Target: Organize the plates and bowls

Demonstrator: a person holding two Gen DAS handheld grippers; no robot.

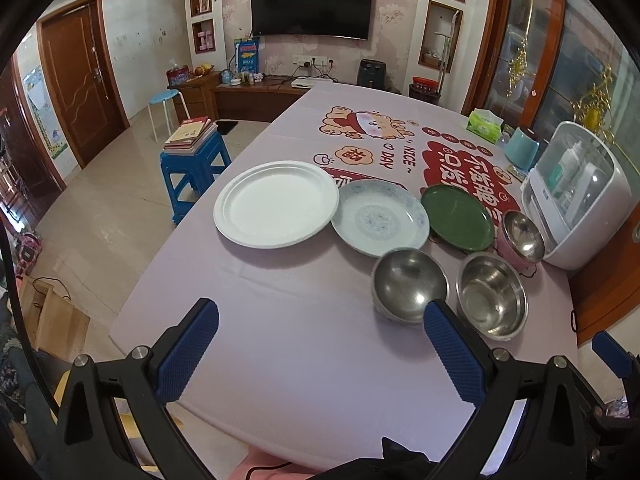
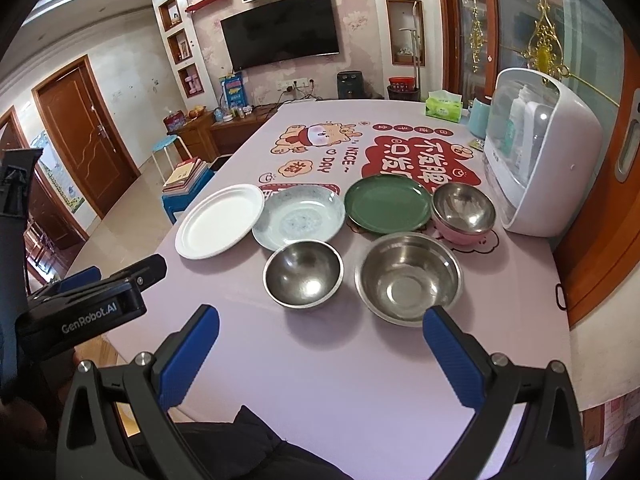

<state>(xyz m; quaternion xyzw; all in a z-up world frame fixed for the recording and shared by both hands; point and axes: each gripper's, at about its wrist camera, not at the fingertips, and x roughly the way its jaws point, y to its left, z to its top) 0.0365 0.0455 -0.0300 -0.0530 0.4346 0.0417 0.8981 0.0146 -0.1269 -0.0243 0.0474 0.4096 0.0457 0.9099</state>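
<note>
Three plates lie in a row on the pink tablecloth: a white plate (image 1: 276, 204) (image 2: 220, 220), a pale blue patterned plate (image 1: 380, 218) (image 2: 298, 216) and a green plate (image 1: 458, 216) (image 2: 386, 204). Three steel bowls stand nearer: a small round one (image 1: 410, 284) (image 2: 304, 274), a wider one (image 1: 492, 294) (image 2: 408, 278), and one with a pink outside (image 1: 522, 240) (image 2: 462, 210) by the green plate. My left gripper (image 1: 320, 320) is open and empty above the near table. My right gripper (image 2: 320, 320) is open and empty, just short of the bowls.
A white appliance (image 1: 576, 192) (image 2: 540, 152) stands at the table's right edge, with a teal container (image 1: 520, 148) and a green tissue pack (image 1: 485, 125) behind it. A blue stool with books (image 1: 194, 160) stands left of the table. The left gripper's body (image 2: 92, 300) shows at left.
</note>
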